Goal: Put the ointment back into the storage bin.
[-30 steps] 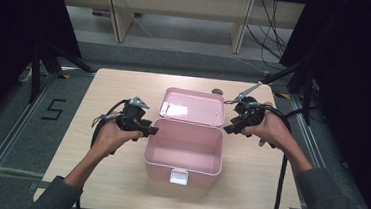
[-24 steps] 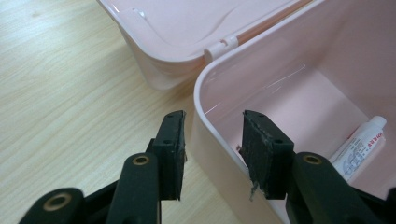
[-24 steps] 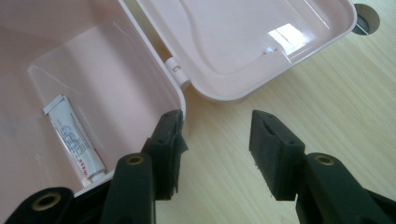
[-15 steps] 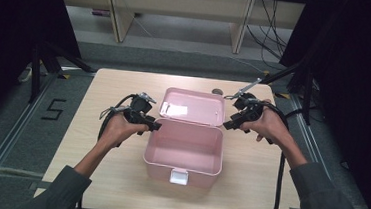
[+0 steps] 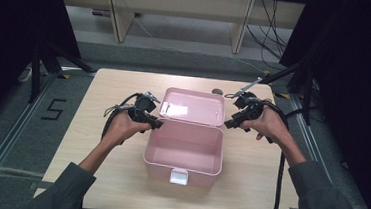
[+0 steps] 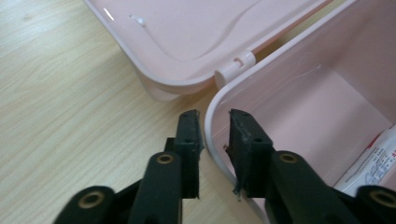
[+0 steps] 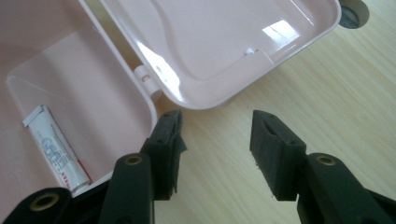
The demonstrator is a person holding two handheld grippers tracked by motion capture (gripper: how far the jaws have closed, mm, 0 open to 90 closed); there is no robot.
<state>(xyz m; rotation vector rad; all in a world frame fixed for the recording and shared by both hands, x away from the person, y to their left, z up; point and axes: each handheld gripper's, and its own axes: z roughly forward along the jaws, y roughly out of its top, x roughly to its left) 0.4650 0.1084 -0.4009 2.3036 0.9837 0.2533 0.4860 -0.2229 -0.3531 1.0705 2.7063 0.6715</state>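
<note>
Pink box (image 5: pixel 183 152): is sitting open near the middle of the tabletop (image 5: pixel 92 177), its latch tab facing the person.
Lid (image 5: pixel 193 106): is lying folded back flat behind the box, inner face up, joined to the rear wall by white hinges (image 6: pixel 235 66).
Tube (image 7: pixel 55 149): is lying on the floor of the box, white with printed lettering; the print is too blurred to read.
Left hand-held gripper (image 5: pixel 154 123): is sitting at the box's left rear corner, just in front of the lid. In the left gripper view its jaws are straddling the box rim (image 6: pixel 211 121), one jaw outside over the tabletop, one inside the box. The gap is narrow; whether the pads are actually pressing the wall I cannot tell for sure.
Right hand-held gripper (image 5: pixel 230 122): is hovering at the box's right rear corner. Its jaws are standing spread wide over bare tabletop, one jaw just beside the box's outer wall, gripping nothing.
Dark round object (image 7: pixel 353 13): is lying on the tabletop just past the lid's far corner.
</note>
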